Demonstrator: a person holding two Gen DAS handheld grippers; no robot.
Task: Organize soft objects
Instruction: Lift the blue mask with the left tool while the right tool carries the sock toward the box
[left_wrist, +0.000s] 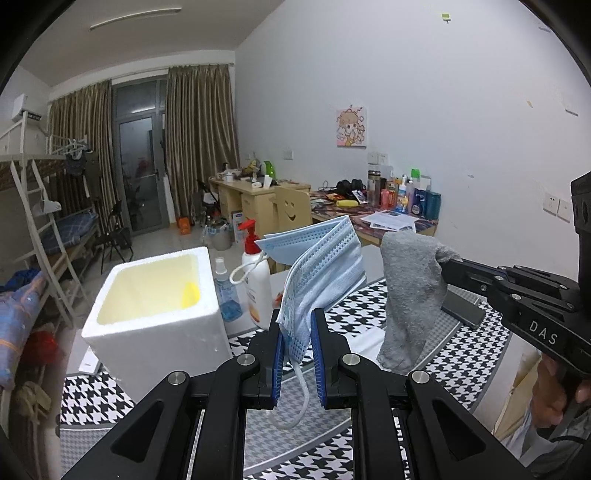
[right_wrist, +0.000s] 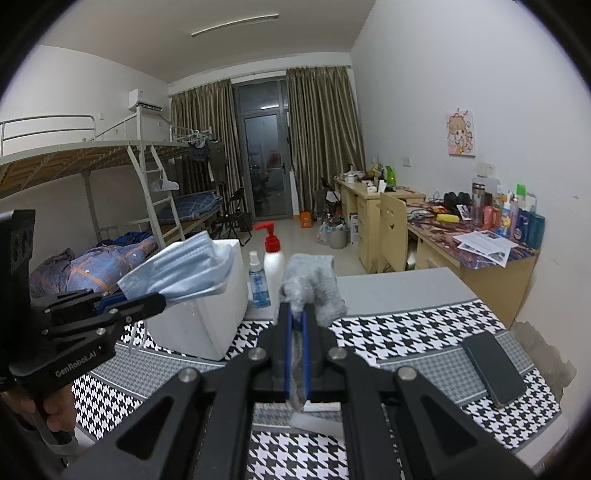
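Pale blue pleated face mask (left_wrist: 321, 266) hangs clamped in the left gripper (left_wrist: 297, 354) beside the white foam box (left_wrist: 155, 317); grey knitted sock (right_wrist: 312, 284) is pinched in the right gripper (right_wrist: 297, 325), both above the houndstooth table (right_wrist: 406, 332).

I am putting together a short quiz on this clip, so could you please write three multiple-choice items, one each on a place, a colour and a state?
1. Where does the phone lie?
A. on the checked cloth
B. in the foam box
C. on the bed

2. What colour is the pump on the white bottle?
A. green
B. red
C. black

3. What does the right gripper hold?
A. nothing
B. a face mask
C. a grey sock

Answers: 1 A, it rests flat on the checked cloth; 2 B, the pump top is red; 3 C, the grey sock is clamped between the fingers.
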